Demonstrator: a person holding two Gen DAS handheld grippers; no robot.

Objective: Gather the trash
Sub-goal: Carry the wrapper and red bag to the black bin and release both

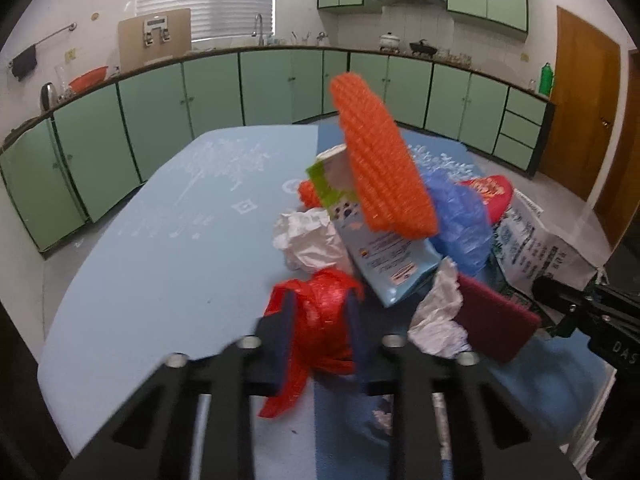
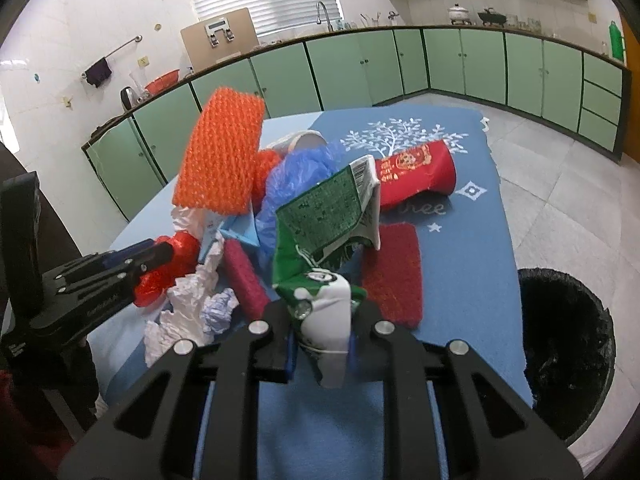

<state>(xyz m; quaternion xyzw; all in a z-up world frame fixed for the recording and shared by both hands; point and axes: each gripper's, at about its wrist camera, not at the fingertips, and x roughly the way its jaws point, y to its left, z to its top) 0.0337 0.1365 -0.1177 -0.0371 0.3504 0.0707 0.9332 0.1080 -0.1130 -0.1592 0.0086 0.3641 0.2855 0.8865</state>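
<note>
Trash sits right inside both of your claws. Your left gripper is clamped on a red plastic bag, bunched between the two fingers with a loose tail hanging down and toward you, past the fingertips. Your right gripper is closed on a green-and-white carton; the carton's white end is pinched between the fingers and its long axis runs up and away from you, with the flattened green printed panel flaring out at the far end.

Just beyond the claws lies the pile on the blue table: crumpled white paper, a dark red scrub pad lying flat, and a light blue packet. Behind those are a blue plastic bag and a red tube-shaped wrapper lying on its side, its open end toward the right in the right wrist view. An orange netted sponge stands tilted above the heap.

A black-lined bin stands on the floor beside the table's right edge. Green cabinets line the far walls.
</note>
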